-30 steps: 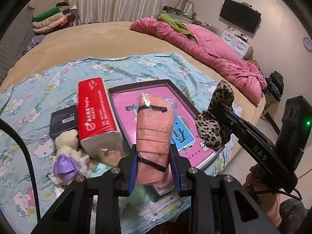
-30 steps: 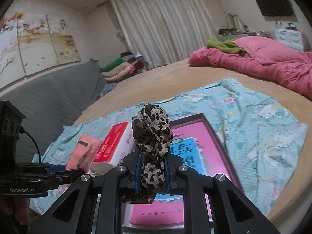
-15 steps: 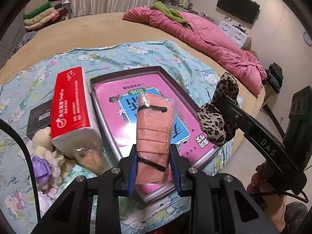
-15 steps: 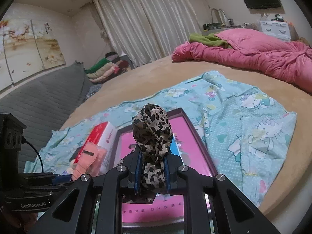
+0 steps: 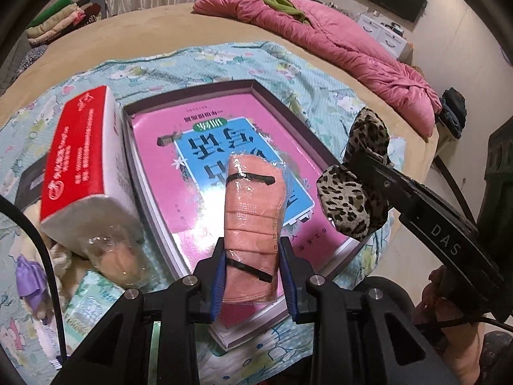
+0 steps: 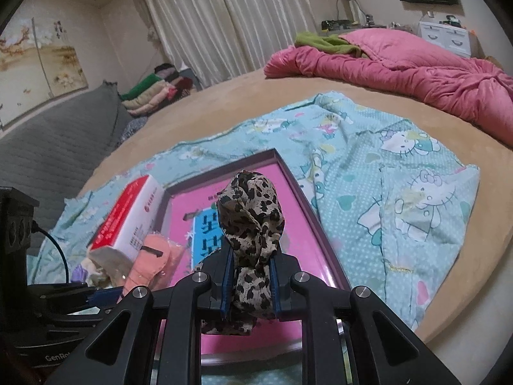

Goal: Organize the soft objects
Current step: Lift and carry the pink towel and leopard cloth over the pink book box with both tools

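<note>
My left gripper [image 5: 253,276] is shut on a folded salmon-pink cloth in clear wrap [image 5: 253,211], held up over the near part of a shallow dark-rimmed box [image 5: 282,109] with a pink and blue book cover inside. My right gripper [image 6: 250,276] is shut on a leopard-print fabric piece [image 6: 250,211], hanging above the same box [image 6: 298,192]. In the left wrist view the leopard fabric [image 5: 356,199] and right gripper sit at the right, over the box's right edge. In the right wrist view the pink cloth [image 6: 147,266] shows at the lower left.
A red and white tissue pack [image 5: 80,160] leans against the box's left side, over a plush toy with a purple bow [image 5: 29,272] and a black box [image 5: 29,176]. All lie on a teal cartoon-print sheet [image 6: 400,192] on a tan bed. A pink quilt [image 5: 336,38] lies at the far right.
Both grippers have come lower and closer over the box, which now looks larger beneath them. Each keeps its hold on its item.
</note>
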`<state>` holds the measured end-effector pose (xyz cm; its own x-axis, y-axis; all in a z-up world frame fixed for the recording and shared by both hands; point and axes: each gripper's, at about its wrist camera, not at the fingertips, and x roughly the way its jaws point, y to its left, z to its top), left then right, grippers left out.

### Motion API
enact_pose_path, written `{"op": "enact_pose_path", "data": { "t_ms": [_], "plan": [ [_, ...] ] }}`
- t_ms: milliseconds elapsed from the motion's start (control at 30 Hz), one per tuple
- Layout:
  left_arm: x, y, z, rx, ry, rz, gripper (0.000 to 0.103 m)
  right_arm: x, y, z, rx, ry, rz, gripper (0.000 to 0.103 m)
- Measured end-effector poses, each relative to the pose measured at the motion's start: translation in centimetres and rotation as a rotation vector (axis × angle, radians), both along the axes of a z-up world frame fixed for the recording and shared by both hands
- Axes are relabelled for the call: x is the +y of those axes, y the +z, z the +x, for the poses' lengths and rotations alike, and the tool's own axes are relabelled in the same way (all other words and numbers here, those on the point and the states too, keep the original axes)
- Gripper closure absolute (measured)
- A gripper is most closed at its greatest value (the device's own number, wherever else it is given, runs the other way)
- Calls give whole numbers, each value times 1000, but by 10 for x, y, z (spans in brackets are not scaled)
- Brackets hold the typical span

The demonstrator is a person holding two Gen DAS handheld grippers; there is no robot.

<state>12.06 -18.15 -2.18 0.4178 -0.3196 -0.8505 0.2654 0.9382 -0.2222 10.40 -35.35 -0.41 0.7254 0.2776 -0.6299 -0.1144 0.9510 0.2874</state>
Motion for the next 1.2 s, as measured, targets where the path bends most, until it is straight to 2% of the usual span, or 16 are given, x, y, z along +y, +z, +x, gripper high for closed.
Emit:
{"op": "enact_pose_path", "data": {
  "t_ms": [900,1200],
  "plan": [
    [-10,-33,7,80,-30,15,72,1,-40,20,182,-21,-69,81],
    [-11,-37,8,101,-36,6,71,-1,-43,22,201,-32,-66,81]
  ]
}}
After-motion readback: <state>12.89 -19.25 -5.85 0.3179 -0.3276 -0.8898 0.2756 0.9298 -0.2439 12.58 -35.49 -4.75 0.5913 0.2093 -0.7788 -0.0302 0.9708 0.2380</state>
